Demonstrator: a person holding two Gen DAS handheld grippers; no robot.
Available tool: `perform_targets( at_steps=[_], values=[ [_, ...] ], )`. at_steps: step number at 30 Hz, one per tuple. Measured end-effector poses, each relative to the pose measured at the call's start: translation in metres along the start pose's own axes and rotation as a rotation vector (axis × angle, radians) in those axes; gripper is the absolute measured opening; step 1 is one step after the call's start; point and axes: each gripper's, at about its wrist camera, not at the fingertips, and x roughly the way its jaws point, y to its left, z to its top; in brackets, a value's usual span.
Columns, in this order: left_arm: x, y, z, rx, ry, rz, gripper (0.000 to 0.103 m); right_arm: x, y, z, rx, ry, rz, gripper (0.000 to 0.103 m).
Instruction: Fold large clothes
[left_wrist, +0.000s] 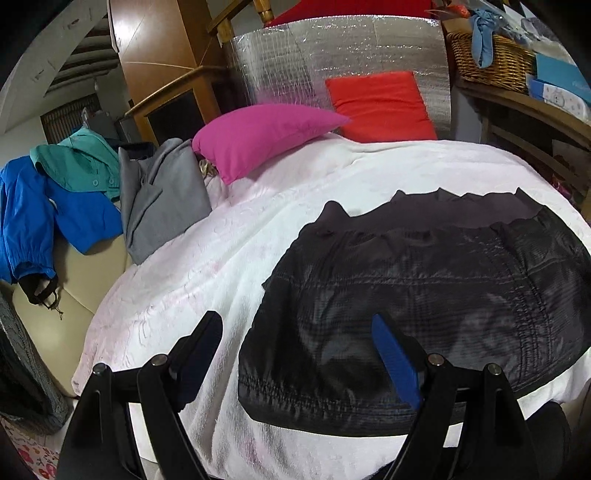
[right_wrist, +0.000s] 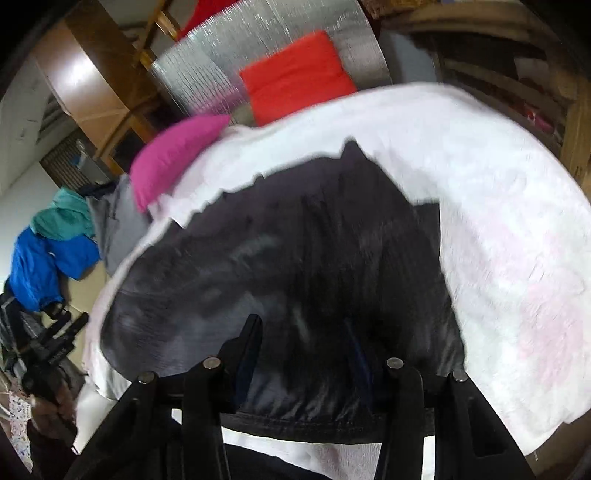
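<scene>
Left wrist view: your left tool (left_wrist: 301, 350) hangs released, jaws spread wide, one finger over the white blanket (left_wrist: 258, 229), the blue-padded one over the near left part of the black quilted jacket (left_wrist: 424, 295); contact with the fabric can't be told. The jacket lies spread flat on the blanket on the bed, near hem toward you, jagged far edge toward the pillows. Magenta pillow (left_wrist: 258, 138) and red pillow (left_wrist: 380, 107) sit at the head against a silver foil panel (left_wrist: 332, 55). Off the left side, a grey garment (left_wrist: 162, 203), teal garment (left_wrist: 81, 162) and blue jacket (left_wrist: 33, 210) are piled; wicker basket (left_wrist: 491, 59) top right. Right wrist view: blurred. Your right tool (right_wrist: 306, 347) is also released, jaws apart above the jacket's (right_wrist: 295, 251) near hem, gripping nothing. Left tool (right_wrist: 55, 343) shows at far left, its state unreadable here.
</scene>
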Motion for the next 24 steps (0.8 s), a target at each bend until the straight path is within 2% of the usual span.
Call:
perform_targets(
  at_steps=[2,5,10,13,17,22,23,24],
  values=[
    [-0.002,-0.001,0.001,-0.002,-0.003,-0.006,0.084,-0.012,0.005,0.003,-0.008,-0.037,0.03,0.05],
    [-0.005,-0.004,0.001,0.008,-0.007,0.002,0.084,-0.012,0.014,0.001,-0.023,-0.032,0.035,0.05],
    [-0.008,-0.004,0.003,0.012,-0.013,0.009,0.084,0.03,0.006,-0.016,0.0,0.113,-0.032,0.05],
    [-0.009,-0.003,0.003,0.015,-0.015,0.014,0.084,0.03,0.01,-0.018,-0.025,0.088,-0.049,0.05],
    [-0.008,-0.002,0.004,0.009,-0.018,0.019,0.084,0.018,0.008,-0.011,-0.004,0.086,-0.018,0.05],
    [-0.002,-0.003,0.003,0.019,-0.003,0.022,0.084,-0.015,0.007,0.003,-0.012,-0.013,0.007,0.05],
    [0.001,-0.002,0.004,0.024,0.007,0.017,0.084,-0.022,0.004,0.006,-0.01,-0.035,0.008,0.052],
    [0.004,0.001,0.005,0.024,0.018,0.007,0.084,-0.025,0.001,0.01,-0.002,-0.042,0.012,0.06]
  ],
)
